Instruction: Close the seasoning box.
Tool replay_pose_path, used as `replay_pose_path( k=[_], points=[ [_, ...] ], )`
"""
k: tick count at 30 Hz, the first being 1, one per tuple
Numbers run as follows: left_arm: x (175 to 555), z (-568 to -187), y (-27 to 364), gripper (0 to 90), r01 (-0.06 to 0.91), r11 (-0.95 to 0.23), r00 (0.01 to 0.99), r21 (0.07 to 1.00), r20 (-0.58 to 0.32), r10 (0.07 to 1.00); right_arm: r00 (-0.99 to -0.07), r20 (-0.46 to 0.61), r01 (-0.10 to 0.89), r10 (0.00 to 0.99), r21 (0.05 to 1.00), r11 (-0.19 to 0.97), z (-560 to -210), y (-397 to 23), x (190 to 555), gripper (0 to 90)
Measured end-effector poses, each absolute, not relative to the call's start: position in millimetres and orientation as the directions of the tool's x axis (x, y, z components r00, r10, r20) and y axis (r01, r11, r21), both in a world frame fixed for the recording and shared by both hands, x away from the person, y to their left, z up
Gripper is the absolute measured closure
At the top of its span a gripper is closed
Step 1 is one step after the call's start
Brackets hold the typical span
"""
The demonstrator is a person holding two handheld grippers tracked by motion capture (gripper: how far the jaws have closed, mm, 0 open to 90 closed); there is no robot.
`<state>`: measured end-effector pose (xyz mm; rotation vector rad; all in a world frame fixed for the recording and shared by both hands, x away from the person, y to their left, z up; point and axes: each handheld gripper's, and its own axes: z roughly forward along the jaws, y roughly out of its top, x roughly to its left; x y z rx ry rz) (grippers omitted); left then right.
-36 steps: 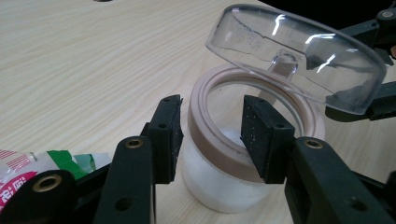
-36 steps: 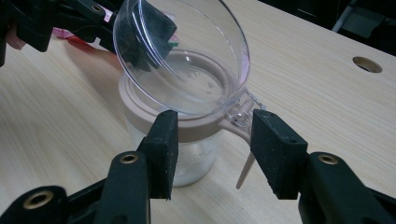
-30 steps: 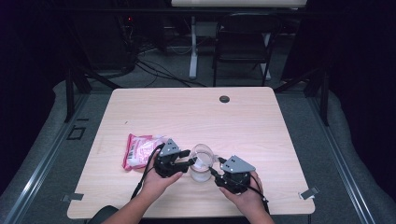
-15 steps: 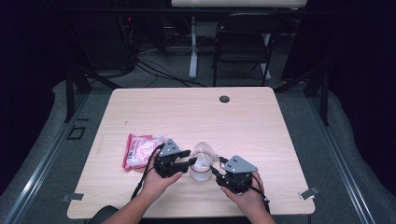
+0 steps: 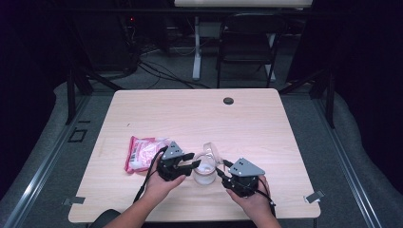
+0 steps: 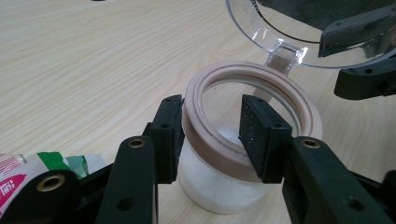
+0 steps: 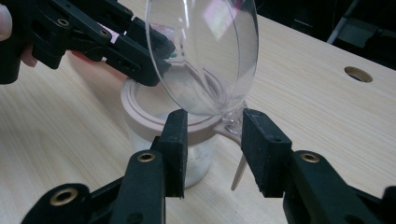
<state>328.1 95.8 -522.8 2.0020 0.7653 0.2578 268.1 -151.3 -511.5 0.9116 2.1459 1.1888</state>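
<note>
A clear jar (image 5: 204, 172) with a tan rim ring (image 6: 280, 84) holds white powder and stands near the table's front edge. Its clear hinged lid (image 5: 212, 151) stands open, tilted up (image 7: 205, 51). My left gripper (image 5: 192, 164) is shut on the jar from the left, its pads across the near part of the rim (image 6: 210, 135). My right gripper (image 5: 221, 171) reaches in from the right. Its jaws have just been closing, and in the right gripper view (image 7: 215, 149) they straddle the lid's hinge with gaps left at the pads. A tan tab (image 7: 239, 172) hangs below the hinge.
A pink and white packet (image 5: 142, 152) lies just left of my left hand, and its corner shows in the left gripper view (image 6: 18, 170). A dark round hole (image 5: 228, 100) sits in the table's far side. A chair (image 5: 247, 42) and cables stand beyond the table.
Both hands have kept their places at the jar. The right gripper's jaws look slightly narrower than before. The lid stays up.
</note>
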Motion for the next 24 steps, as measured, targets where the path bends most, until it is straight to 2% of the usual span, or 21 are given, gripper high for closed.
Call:
replay_pose_path(
  k=[8, 19, 24],
  points=[
    [328.0, -522.7, 95.9, 60.7, 0.408, -0.363, 0.785, 0.838, -0.119, 0.608, -0.626, -0.098, 0.301, 0.773, 0.885, 0.356, -508.2, -158.1, 267.6, 65.0],
    [327.8, -522.8, 95.8, 60.8, 0.407, -0.362, 0.784, 0.838, -0.117, 0.610, -0.620, -0.068, 0.323, 0.781, 0.885, 0.334, -508.7, -162.9, 269.7, 65.2],
    [327.7, -522.9, 95.8, 60.3, 0.411, -0.359, 0.781, 0.838, -0.120, 0.613, -0.611, -0.002, 0.356, 0.791, 0.892, 0.277, -510.2, -163.5, 272.8, 63.3]
  ],
)
